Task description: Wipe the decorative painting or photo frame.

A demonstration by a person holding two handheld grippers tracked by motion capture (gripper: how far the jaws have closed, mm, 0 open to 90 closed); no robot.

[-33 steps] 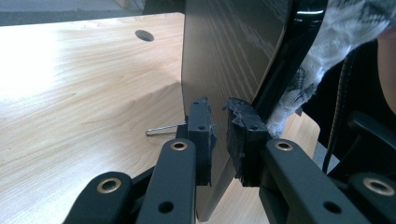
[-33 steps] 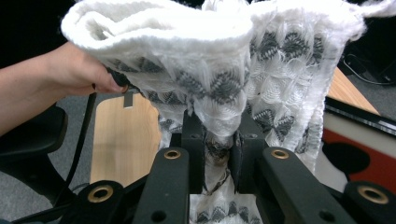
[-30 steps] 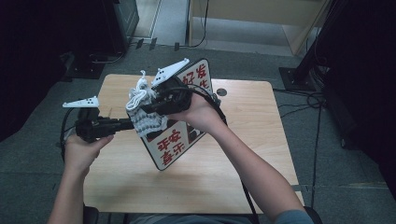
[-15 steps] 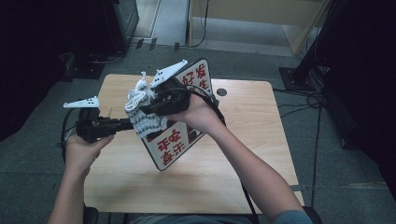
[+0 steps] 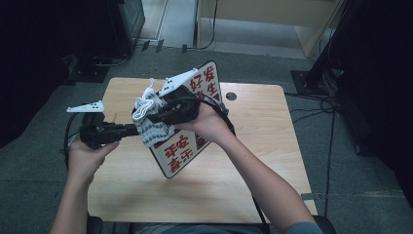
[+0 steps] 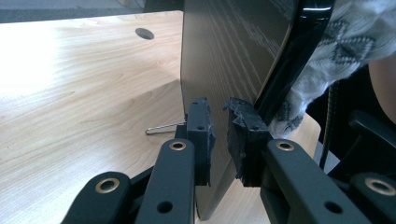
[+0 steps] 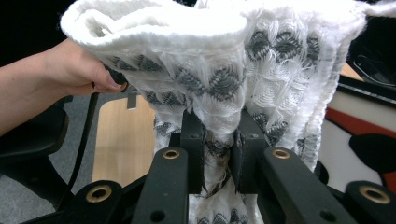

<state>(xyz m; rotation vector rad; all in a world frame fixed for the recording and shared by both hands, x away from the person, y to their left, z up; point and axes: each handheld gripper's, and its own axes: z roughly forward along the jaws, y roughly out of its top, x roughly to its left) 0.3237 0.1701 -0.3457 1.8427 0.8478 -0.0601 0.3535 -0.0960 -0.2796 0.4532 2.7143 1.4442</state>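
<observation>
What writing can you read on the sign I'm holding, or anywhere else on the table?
"好", "发", "生", in red, on the top of the sign board.
"平安" and two more red characters, too blurred to read surely, on its lower end.
Knitted cloth, table, both grippers: no writing.

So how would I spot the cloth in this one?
Start at the wooden table, then the sign board with red characters held above it. The cloth hangs at its left edge: white knit with grey zigzags, pinched by the right gripper.

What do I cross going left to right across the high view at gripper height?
Left gripper → white-and-grey knitted cloth → right gripper → sign board with red characters → cable hole in the table.
</observation>
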